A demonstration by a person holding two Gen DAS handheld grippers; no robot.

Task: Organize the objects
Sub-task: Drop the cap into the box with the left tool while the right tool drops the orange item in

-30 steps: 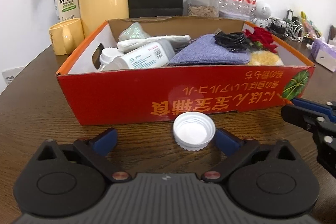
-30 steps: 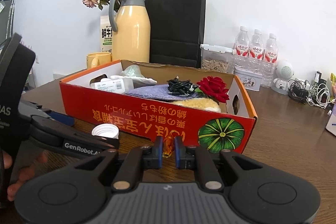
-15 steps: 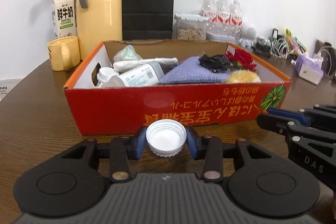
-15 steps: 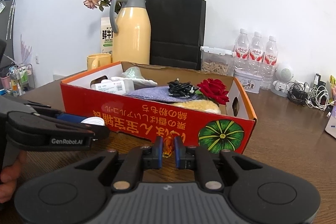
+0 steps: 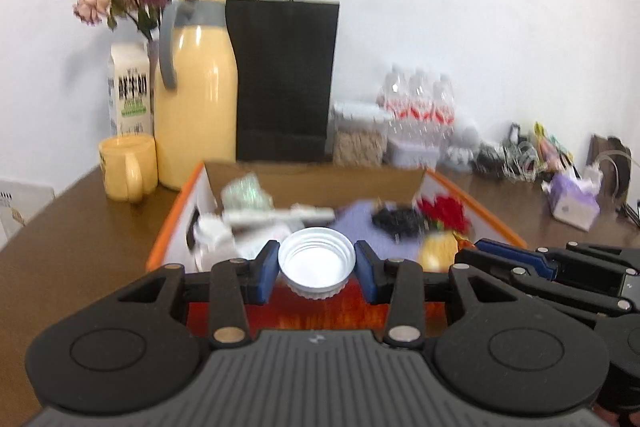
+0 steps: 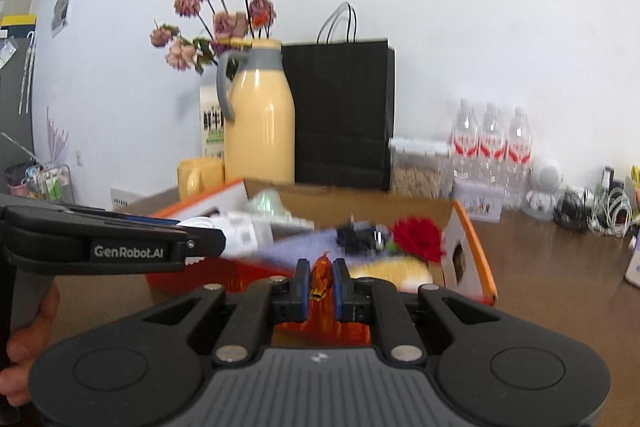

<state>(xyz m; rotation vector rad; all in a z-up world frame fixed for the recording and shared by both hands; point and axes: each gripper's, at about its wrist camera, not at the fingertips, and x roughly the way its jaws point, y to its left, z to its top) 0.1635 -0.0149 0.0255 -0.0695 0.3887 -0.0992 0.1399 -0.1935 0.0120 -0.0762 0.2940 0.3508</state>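
Note:
A white bottle cap (image 5: 316, 269), hollow side toward the camera, sits pinched between the blue pads of my left gripper (image 5: 317, 263), off the table and level with the near rim of the red-and-orange cardboard box (image 5: 172, 223). The box holds a white bottle, a purple cloth, a black cable bundle, a red rose (image 6: 418, 237) and a yellow sponge. My right gripper (image 6: 320, 279) is shut on a small orange wrapped item (image 6: 320, 273) in front of the box's near wall. In the right wrist view my left gripper (image 6: 208, 243) reaches in from the left.
Behind the box stand a yellow thermos jug (image 5: 196, 99), a yellow mug (image 5: 128, 167), a milk carton (image 5: 130, 91), a black paper bag (image 5: 284, 79) and water bottles (image 6: 492, 143). Cables (image 5: 516, 159) and a tissue pack (image 5: 572, 199) lie at the right on the brown wooden table (image 5: 80, 227).
My left gripper closed on the white cap lying on the table and lifted it to the box's rim height. My right gripper rose slightly, still shut on the orange item.

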